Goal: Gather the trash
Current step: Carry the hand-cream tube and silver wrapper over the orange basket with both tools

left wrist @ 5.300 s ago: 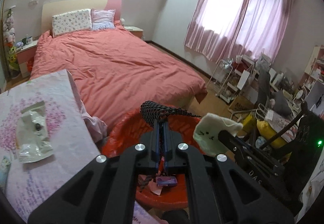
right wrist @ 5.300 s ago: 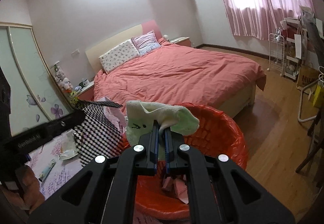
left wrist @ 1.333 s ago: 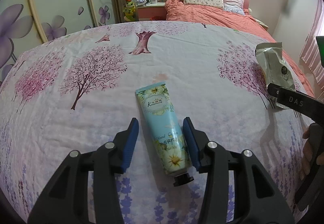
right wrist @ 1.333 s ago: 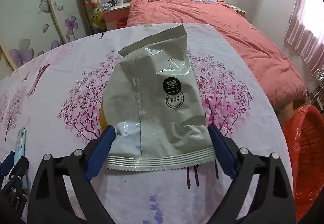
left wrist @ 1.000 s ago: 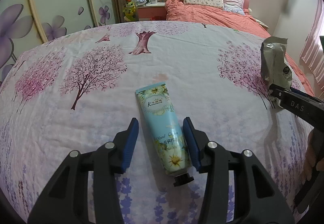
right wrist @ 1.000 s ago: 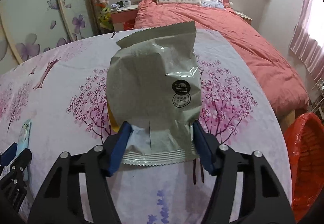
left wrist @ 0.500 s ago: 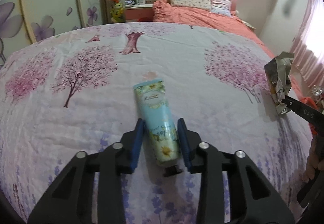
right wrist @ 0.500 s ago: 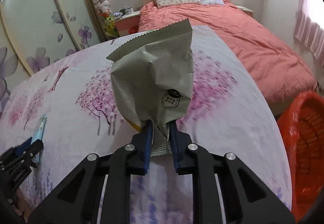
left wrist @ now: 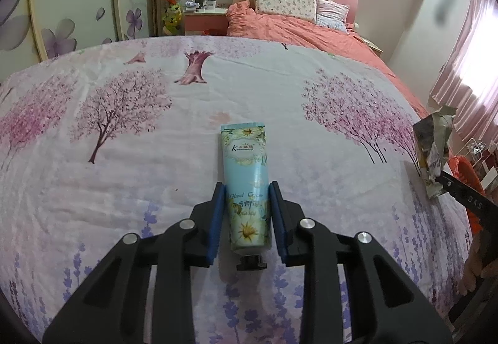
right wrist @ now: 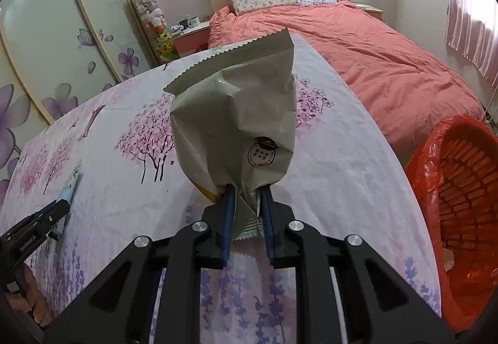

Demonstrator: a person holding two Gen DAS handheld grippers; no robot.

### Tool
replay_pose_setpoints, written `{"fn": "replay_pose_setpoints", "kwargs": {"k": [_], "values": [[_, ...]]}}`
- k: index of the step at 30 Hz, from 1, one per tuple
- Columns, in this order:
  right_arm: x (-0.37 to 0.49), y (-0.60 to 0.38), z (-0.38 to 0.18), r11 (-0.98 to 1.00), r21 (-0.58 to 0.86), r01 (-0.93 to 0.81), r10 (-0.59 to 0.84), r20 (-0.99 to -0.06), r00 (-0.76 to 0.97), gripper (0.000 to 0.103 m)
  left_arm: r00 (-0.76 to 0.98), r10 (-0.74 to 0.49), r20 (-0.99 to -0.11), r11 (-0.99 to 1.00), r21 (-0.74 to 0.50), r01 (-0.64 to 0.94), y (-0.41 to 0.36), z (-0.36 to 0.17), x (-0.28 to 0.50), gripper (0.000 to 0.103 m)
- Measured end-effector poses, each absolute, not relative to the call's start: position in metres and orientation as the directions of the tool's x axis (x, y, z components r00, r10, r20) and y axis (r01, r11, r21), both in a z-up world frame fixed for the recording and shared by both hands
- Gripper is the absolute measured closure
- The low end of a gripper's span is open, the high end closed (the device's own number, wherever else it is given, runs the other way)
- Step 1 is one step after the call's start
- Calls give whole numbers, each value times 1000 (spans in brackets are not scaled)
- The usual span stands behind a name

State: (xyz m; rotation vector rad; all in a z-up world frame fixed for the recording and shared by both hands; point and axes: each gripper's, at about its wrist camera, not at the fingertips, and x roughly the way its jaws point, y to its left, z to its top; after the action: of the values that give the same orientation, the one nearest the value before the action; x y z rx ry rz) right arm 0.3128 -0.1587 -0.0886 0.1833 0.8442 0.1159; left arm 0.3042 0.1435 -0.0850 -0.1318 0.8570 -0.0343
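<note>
Now the right gripper [right wrist: 247, 213] has its blue pads pinched onto the crimped bottom seam of the grey snack wrapper [right wrist: 236, 123], which a second ago lay flat between wide-spread fingers; the packet is crumpled and lifted, standing up off the blossom-print sheet [right wrist: 326, 176]. The left gripper [left wrist: 247, 213] has narrowed too: its fingers, well apart from the tube a moment back, now press against both sides of the hand cream tube [left wrist: 247, 185], near its black cap [left wrist: 251, 262], though the tube seems to lie on the sheet and I cannot tell how firm that grip is. Farther out, in the right wrist view, the red-lined trash basket [right wrist: 460, 219] stands beside the bed edge, to the right of the lifted wrapper. So both pieces are likely secured, and the pickup step looks nearly finished; what remains is probably carrying them over the rim and letting go. The thin wrapper is held only by its seam, so it may slip.
</note>
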Motion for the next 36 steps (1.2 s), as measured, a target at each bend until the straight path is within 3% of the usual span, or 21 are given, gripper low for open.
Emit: {"fn": "replay_pose_setpoints", "kwargs": {"k": [13, 26, 36], "values": [[277, -182, -58, 967, 253, -35, 202, -676, 708, 86, 696, -123, -707, 992, -97, 77, 99, -47, 289, 74], [219, -248, -29, 941, 336, 34, 179, -583, 793, 86, 710, -318, -629, 946, -155, 286, 11, 5, 262, 74], [179, -315, -21, 925, 339, 173, 43, -544, 838, 86, 654, -467, -595, 867, -163, 471, -86, 22, 242, 74]]}}
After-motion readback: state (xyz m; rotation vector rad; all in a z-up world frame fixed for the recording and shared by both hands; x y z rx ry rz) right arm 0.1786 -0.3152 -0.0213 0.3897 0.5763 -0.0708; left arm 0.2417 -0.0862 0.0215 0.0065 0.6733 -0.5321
